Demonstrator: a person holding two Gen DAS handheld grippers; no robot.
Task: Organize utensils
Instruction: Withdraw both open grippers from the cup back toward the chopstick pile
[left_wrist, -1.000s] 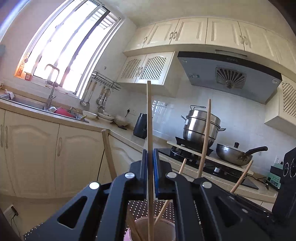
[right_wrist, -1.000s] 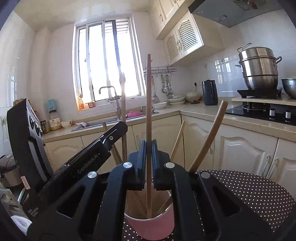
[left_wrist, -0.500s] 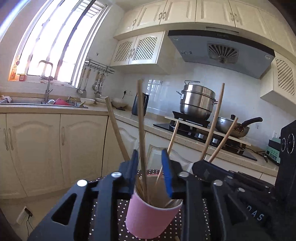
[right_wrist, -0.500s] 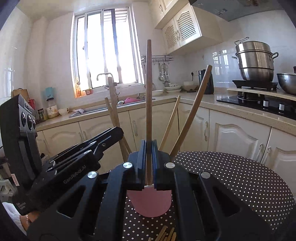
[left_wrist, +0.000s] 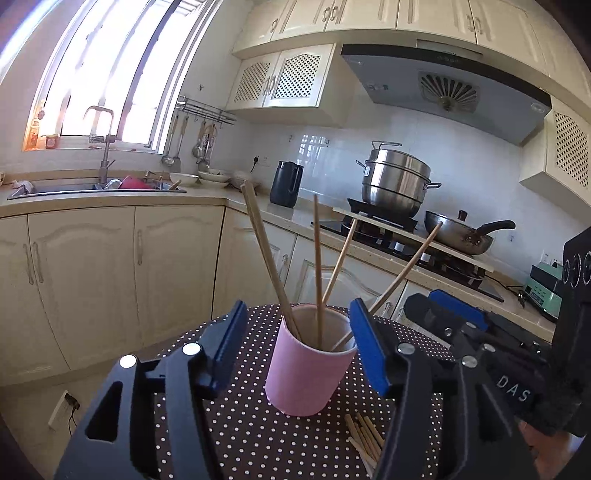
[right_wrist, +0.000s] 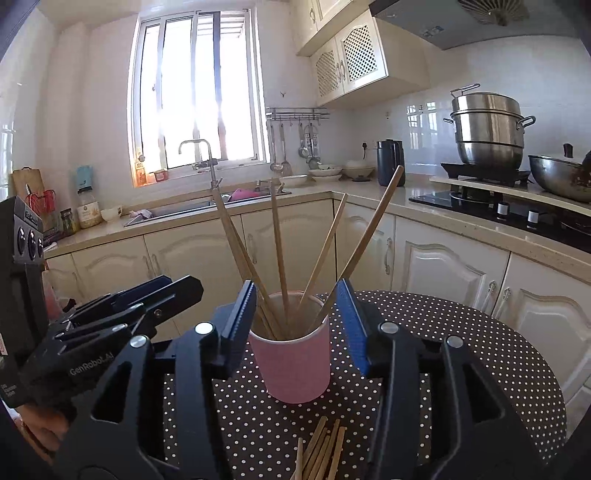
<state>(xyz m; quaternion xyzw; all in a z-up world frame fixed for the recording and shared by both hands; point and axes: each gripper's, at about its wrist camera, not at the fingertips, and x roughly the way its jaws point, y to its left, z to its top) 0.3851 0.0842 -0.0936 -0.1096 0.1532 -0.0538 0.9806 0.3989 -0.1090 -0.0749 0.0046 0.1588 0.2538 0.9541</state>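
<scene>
The pink cup (left_wrist: 308, 363) of chopsticks (left_wrist: 317, 273) stands upright on the dotted table (left_wrist: 236, 424), ahead of both tongs. Left tongs (left_wrist: 297, 347) and right tongs (right_wrist: 297, 321) are opening, empty. Loose chopsticks (right_wrist: 319, 454) lie nearer.

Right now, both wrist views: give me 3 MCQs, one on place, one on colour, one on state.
1. Where do the loose chopsticks lie?
A. in the sink
B. on the dotted cloth, nearer the cameras than the cup
C. on the stove

2. What colour is the cup?
A. pink
B. green
C. white

3. What is between the right gripper pads?
A. one chopstick, clamped
B. a spoon
C. nothing gripped

B: the bundle lies flat on the cloth below the cup in both views.
A: its wall is pink.
C: the jaws are opening, and the left gripper is too; the chopsticks stand free in the cup.
</scene>
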